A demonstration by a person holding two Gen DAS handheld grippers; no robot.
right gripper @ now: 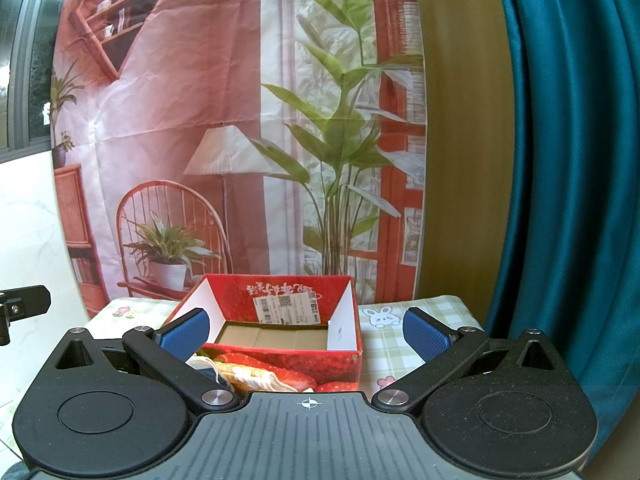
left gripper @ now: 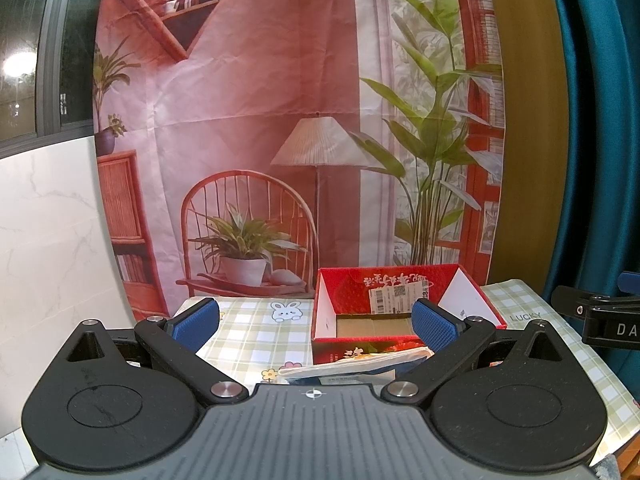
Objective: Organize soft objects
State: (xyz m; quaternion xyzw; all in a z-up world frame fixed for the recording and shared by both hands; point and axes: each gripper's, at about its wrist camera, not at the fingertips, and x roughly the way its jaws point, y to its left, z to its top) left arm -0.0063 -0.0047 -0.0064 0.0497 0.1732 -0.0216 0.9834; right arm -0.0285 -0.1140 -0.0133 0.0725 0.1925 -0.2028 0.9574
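Checked tablecloth [left gripper: 256, 336], printed backdrop [left gripper: 256, 120] — teal curtain [right gripper: 568, 160], perhaps window [left gripper: 24, 60]

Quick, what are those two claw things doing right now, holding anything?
Left gripper: open, holding nothing; the folded cloth lies below its fingers.
Right gripper: open, holding nothing, facing the red box.

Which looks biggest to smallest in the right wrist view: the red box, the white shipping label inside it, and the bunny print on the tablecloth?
1. red box
2. shipping label
3. bunny print
The label and bunny are close in size; the label looks somewhat wider.
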